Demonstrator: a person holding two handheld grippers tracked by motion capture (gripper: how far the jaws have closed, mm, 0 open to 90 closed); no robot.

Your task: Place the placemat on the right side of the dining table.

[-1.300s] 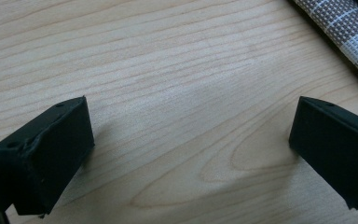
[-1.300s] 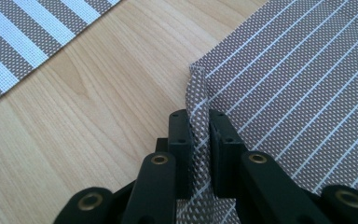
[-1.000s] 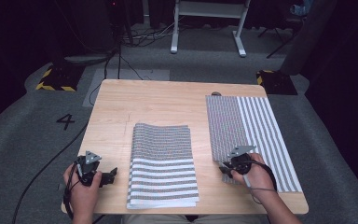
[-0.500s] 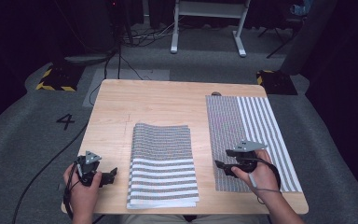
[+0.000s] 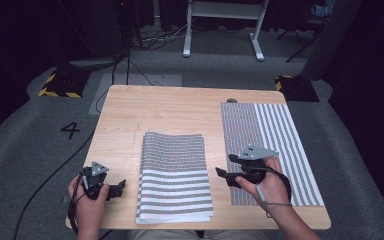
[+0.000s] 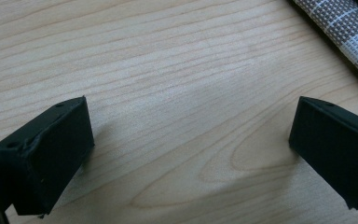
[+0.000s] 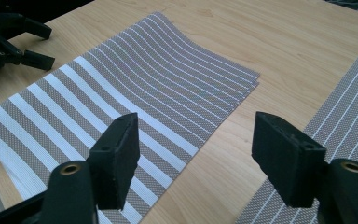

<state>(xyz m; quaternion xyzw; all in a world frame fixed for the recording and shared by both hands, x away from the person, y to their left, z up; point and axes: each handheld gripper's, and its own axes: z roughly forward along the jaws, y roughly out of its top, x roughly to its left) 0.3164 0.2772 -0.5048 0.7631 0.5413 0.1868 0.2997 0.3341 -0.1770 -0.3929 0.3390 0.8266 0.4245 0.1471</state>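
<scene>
My right gripper [image 5: 223,175] at 4 o'clock of table [image 5: 170,110], jaws spread, empty, aimed toward 9 at folded striped mat stack [image 5: 175,175], near its right edge. Flat striped mat [image 5: 275,145] under my right hand. My left gripper [image 5: 119,187] at 7 o'clock, jaws spread over bare wood, just beside stack's left edge.

Looks like a lab or test studio, not a home: bare wooden table [image 5: 180,107] on grey carpet [image 5: 40,150], a "4" marked on the floor [image 5: 70,130], hazard-striped blocks [image 5: 60,82], loose cables [image 5: 145,42], a white stand [image 5: 225,20], dark surroundings.
</scene>
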